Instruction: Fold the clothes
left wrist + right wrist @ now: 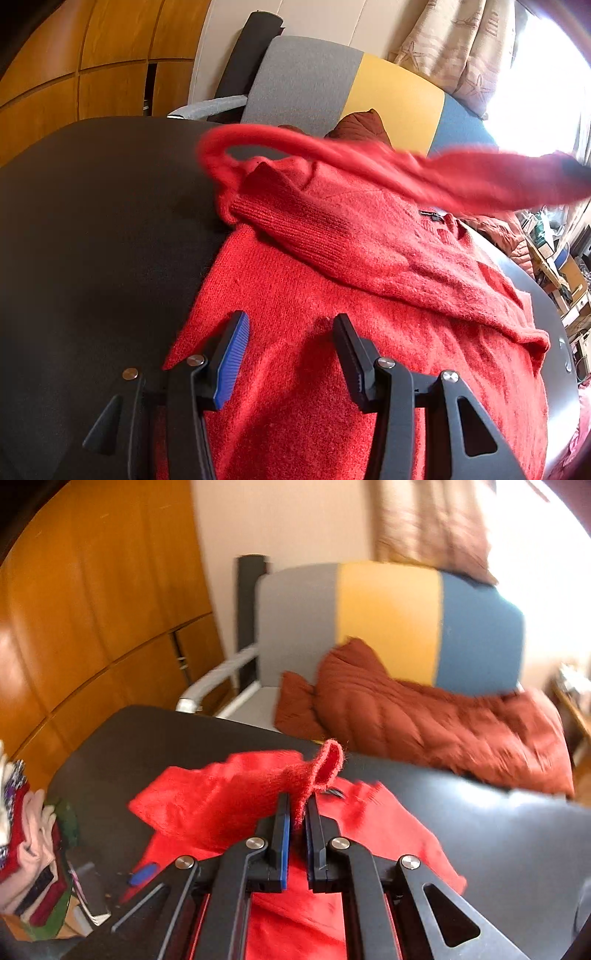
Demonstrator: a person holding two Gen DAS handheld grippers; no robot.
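A red knit sweater [332, 280] lies spread on the black table [92, 221]. My left gripper [291, 326] stands open low over the sweater's body, its blue-padded finger [232, 354] near the left hem edge; nothing is pinched. One sleeve [424, 173] is lifted and stretched across the view toward the right, blurred. In the right wrist view my right gripper [299, 812] is shut on a fold of that red sleeve [325, 768], raised above the sweater [221, 801] and the table [498, 830].
A chair with a grey, yellow and blue back [388, 620] stands behind the table, a rust-red quilt [443, 723] on its seat. A pile of mixed clothes [33, 834] sits at the table's left edge. Wooden cabinets [74, 55] line the left wall.
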